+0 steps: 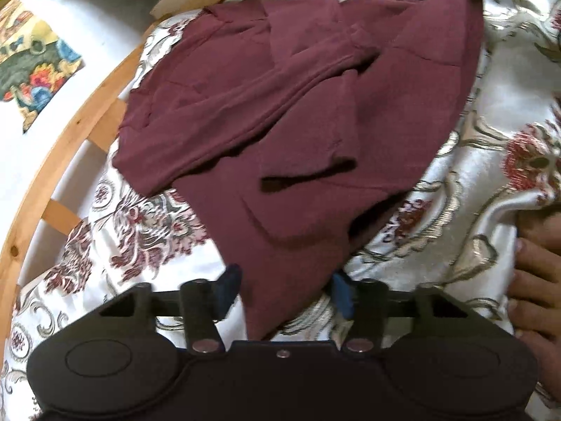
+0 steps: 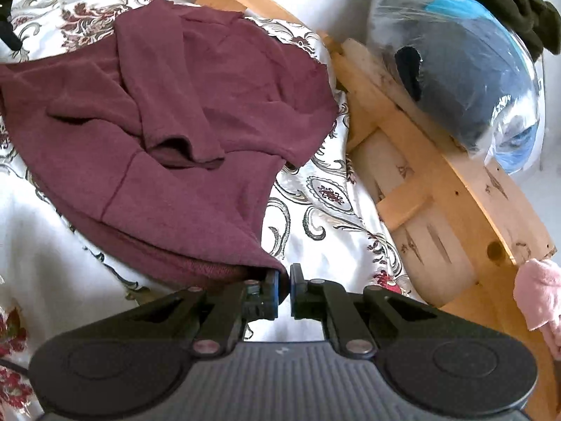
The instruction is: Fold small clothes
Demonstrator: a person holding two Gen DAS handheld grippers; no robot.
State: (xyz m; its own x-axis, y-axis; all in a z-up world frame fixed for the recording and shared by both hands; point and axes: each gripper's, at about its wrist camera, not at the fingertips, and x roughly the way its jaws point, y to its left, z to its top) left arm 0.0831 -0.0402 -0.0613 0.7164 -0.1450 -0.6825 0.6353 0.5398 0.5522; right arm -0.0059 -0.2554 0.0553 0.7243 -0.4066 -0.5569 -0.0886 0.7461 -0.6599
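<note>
A maroon sweater [image 1: 298, 105] lies rumpled on a white floral bedspread [image 1: 473, 175], sleeves folded over its body. My left gripper [image 1: 285, 294] is open, its blue-padded fingers either side of the sweater's near corner, which lies between them. In the right wrist view the sweater [image 2: 168, 122] spreads to the left. My right gripper [image 2: 284, 280] is nearly shut, its jaws pinching the tip of the sweater's near corner.
A wooden slatted frame [image 2: 438, 175] edges the bedspread [image 2: 333, 193]. A plastic-wrapped dark bundle [image 2: 466, 70] rests on it at the right. A pink cloth [image 2: 540, 294] hangs at the right edge. Bare toes [image 1: 536, 273] rest on the bedspread. A colourful mat [image 1: 31, 70] lies on the floor.
</note>
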